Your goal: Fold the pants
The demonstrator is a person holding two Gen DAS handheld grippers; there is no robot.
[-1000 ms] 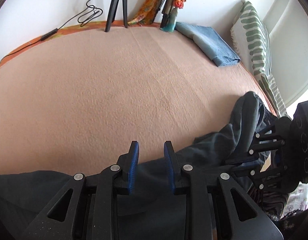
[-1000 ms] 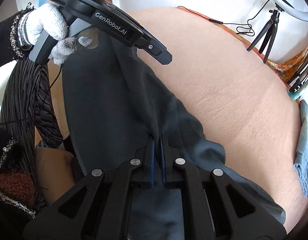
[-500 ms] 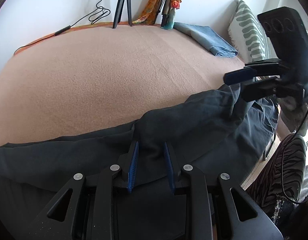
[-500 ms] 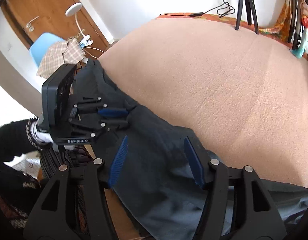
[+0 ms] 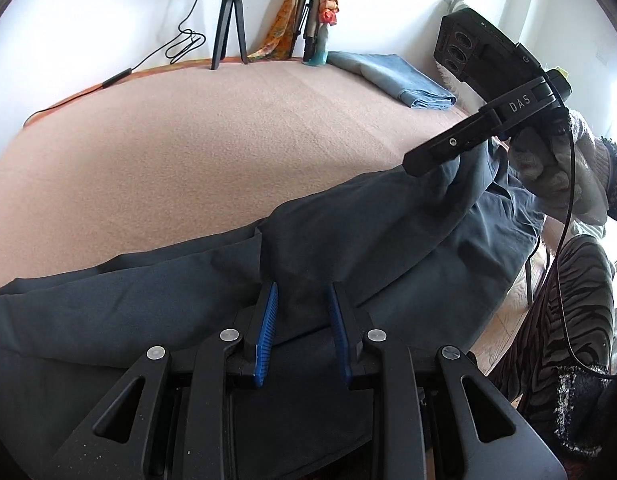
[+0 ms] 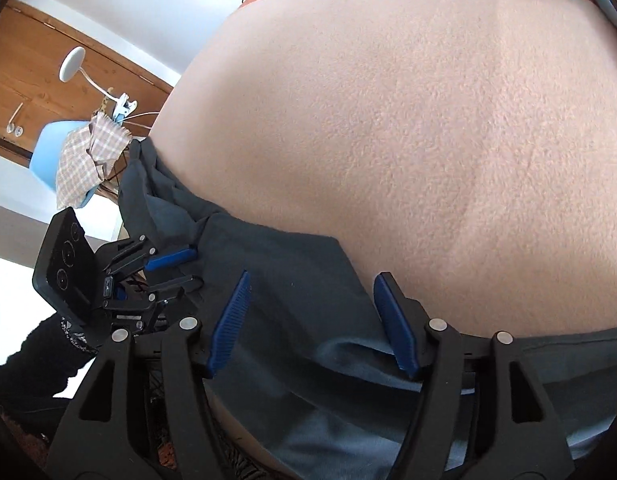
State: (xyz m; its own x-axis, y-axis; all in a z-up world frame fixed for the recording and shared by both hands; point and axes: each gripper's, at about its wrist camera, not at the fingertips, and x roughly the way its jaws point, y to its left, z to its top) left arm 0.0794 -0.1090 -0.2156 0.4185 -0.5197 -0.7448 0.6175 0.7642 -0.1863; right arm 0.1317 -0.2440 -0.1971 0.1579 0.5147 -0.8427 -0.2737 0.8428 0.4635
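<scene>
So the dark pants (image 5: 348, 248) are strung out lengthwise along the bed's near edge, long axis running roughly 8 to 2 o'clock in the left wrist view, part of the cloth hanging off the side. Left gripper (image 5: 302, 308) has its blue pads a narrow way apart with a raised fold of the fabric between them. Right gripper (image 6: 312, 312) is spread wide over the cloth, gripping nothing. The peach blanket (image 5: 228, 140) toward 12 o'clock is all bare room; folded jeans (image 5: 392, 76) sit at 1 o'clock.
</scene>
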